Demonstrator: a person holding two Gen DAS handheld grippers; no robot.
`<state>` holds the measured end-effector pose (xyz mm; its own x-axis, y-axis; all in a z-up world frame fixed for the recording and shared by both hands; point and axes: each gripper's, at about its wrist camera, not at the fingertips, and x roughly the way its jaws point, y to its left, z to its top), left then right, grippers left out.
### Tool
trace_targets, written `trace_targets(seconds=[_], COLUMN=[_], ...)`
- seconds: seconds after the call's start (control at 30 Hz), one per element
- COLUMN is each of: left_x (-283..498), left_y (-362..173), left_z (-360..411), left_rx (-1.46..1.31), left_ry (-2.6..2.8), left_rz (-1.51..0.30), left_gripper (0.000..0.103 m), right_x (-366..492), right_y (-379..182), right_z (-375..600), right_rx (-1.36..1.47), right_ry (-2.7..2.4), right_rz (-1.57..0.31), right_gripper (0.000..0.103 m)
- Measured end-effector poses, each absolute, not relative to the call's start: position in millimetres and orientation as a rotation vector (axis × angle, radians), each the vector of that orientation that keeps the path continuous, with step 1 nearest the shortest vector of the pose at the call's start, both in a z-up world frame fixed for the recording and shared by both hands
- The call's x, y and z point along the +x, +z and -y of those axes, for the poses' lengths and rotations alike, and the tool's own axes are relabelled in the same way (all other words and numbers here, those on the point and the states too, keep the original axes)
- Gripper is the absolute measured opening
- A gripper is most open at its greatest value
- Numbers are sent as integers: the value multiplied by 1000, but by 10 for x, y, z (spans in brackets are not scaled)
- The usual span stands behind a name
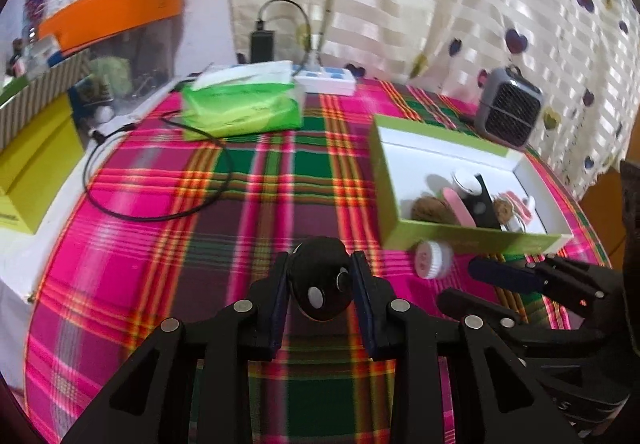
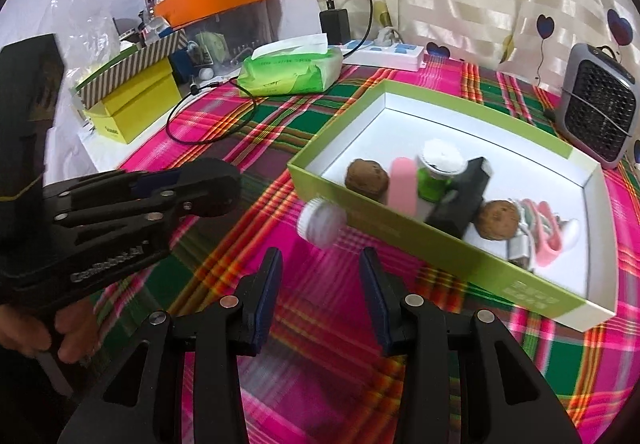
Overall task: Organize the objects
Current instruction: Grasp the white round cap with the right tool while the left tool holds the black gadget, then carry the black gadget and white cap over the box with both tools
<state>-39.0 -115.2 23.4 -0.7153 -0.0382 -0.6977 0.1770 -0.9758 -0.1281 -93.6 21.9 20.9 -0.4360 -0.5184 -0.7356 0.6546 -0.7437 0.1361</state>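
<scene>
My left fingers [image 1: 320, 286] are clamped on a round black thing [image 1: 322, 284], held over the tabletop [image 1: 240, 203], well to the left of the box [image 2: 404, 244]. It is smooth and could slip out. My right fingers [image 2: 320, 308] are apart, holding nothing. The white cap [image 2: 322, 222] lies just in front of the box wall. It could roll away if I bump it.

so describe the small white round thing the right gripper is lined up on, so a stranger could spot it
Find the green-walled box with the white interior on the pink plaid tablecloth. Just outside its near wall, on the cloth, lies a small white ribbed cap-like container, ahead of the open right gripper. Unlike everything else small here, it sits outside the box, not in it.
</scene>
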Motion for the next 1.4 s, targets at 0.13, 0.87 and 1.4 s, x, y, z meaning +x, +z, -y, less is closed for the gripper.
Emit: trace_targets(seconds=[0.13,0.87,1.4], left_x=[-341,-337,-316], left_y=[248,220,312], left_z=[1225,1085,607], left_rx=[1117,1153,1152], left_ry=[-2787,-2852,-2982], left_rz=[-315,-294,-203], left_gripper=[28,28,28], right_x=[-999,-1096,-792], right_y=[181,121,283], right_z=[-136,-40,-442], right_rx=[1073,1112,1048], right_ry=[-2212,-2271,-2310], right_rz=[-200,-184,-177], right_gripper=[41,20,20])
